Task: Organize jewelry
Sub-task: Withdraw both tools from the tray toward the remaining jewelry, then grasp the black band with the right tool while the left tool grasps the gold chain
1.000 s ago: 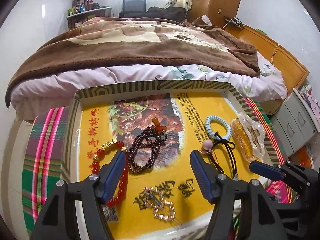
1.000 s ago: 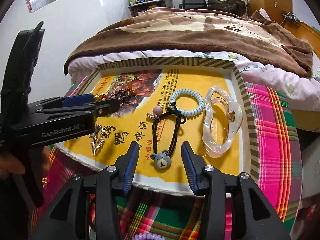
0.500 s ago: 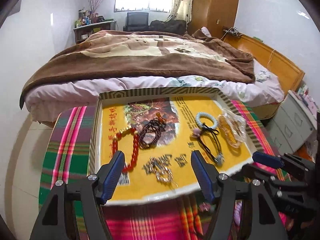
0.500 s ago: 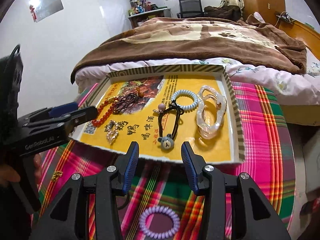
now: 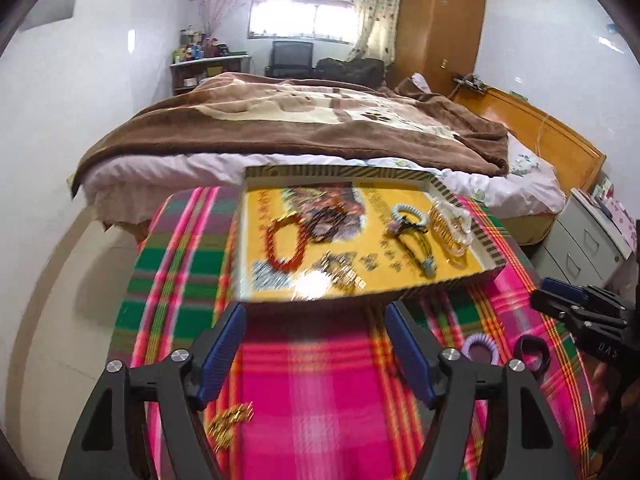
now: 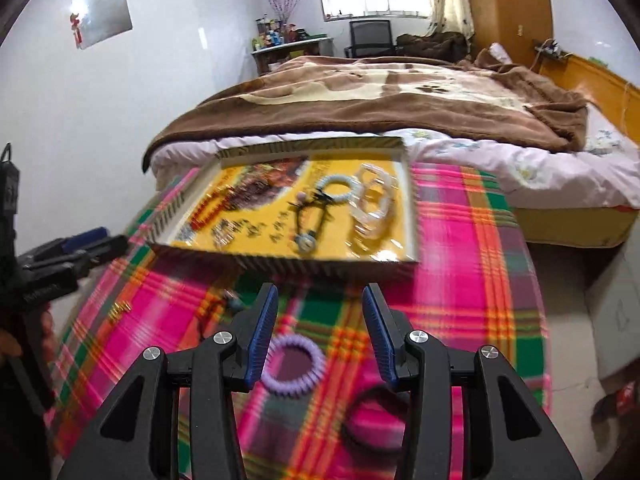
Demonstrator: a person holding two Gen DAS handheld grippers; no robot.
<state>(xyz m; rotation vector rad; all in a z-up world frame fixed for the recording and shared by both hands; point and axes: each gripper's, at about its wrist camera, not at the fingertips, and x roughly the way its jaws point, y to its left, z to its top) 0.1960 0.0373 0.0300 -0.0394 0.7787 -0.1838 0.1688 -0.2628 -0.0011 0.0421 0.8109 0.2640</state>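
A bedroom table under a pink-and-green plaid cloth [image 5: 320, 380] carries the shallow yellow-bottomed cardboard tray [image 5: 464, 196] holding the sorted jewelry. The left gripper [image 5: 316, 344] tilts downward above bare cloth, empty, its jaws just widening. The right gripper [image 6: 316, 332], angled alike, stands parted and empty over a purple coiled hair tie [image 6: 294, 364].

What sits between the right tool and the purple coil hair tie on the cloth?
Nothing visible. The purple coil hair tie lies bare on the plaid cloth, just ahead of the empty, open right tool.
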